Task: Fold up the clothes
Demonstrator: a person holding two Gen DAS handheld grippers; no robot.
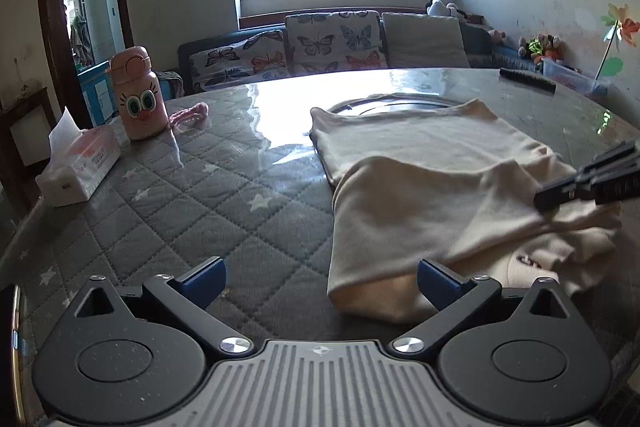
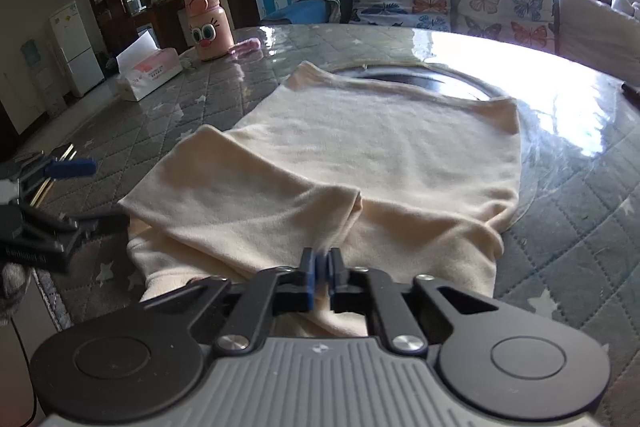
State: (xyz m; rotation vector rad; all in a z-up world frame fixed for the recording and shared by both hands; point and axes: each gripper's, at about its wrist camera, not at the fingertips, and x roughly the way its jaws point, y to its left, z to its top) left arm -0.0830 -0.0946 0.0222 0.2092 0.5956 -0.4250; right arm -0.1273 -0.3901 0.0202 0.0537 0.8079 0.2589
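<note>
Closest to the lens are the black-and-grey grippers themselves. On the left wrist view, the left gripper (image 1: 320, 281) has its blue-padded fingers (image 1: 204, 277) spread wide with nothing between them, sitting low over the quilted grey tablecloth with white stars (image 1: 180, 211) just beside the near left edge of the cloth.

Going left to right across the table: a white tissue box with pink print (image 1: 78, 165), then a pink cartoon-face water bottle (image 1: 138, 95), a little pink fabric thing (image 1: 190, 113) next to it, and then the main item, a cream-coloured soft knit garment (image 1: 432, 179) lying on the middle-right of the round table, its far edge over the dark glass turntable (image 1: 396, 105).

On the right wrist view, the right gripper (image 2: 322, 273) has its fingers pressed together, pinching a bunch of the garment's near edge.

Progress-wise: the left side is already folded over onto the body, so there's a neat flap lying on top. The far part is flat and smooth. The near end is still bunched and rumpled, with a bit of dark print peeking out underneath. My guess is it's partway through: one side fold lies in place, and the right side and the near end still look unfolded.
</note>
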